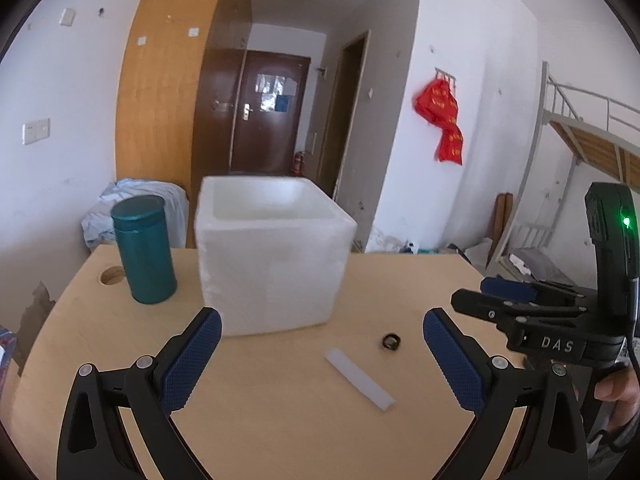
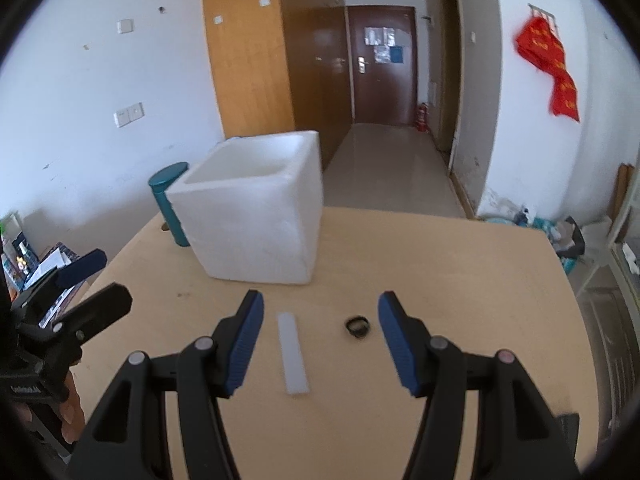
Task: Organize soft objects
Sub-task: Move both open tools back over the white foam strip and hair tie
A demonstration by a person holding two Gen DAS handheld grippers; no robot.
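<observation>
A white foam strip (image 1: 359, 379) lies flat on the wooden table (image 1: 280, 432), with a small black ring (image 1: 390, 342) just beyond it. Both show in the right wrist view, the strip (image 2: 293, 358) and the ring (image 2: 357, 327). An open white foam box (image 1: 270, 254) stands behind them; it also shows in the right wrist view (image 2: 256, 212). My left gripper (image 1: 320, 324) is open and empty above the table, short of the box. My right gripper (image 2: 320, 308) is open and empty, with the strip and ring between its fingers.
A teal lidded canister (image 1: 143, 249) stands left of the box, next to a round hole (image 1: 111, 275) in the table. The table's far edge lies behind the box. A bunk bed frame (image 1: 580, 132) is at the right, a brown door (image 2: 382, 64) down the hallway.
</observation>
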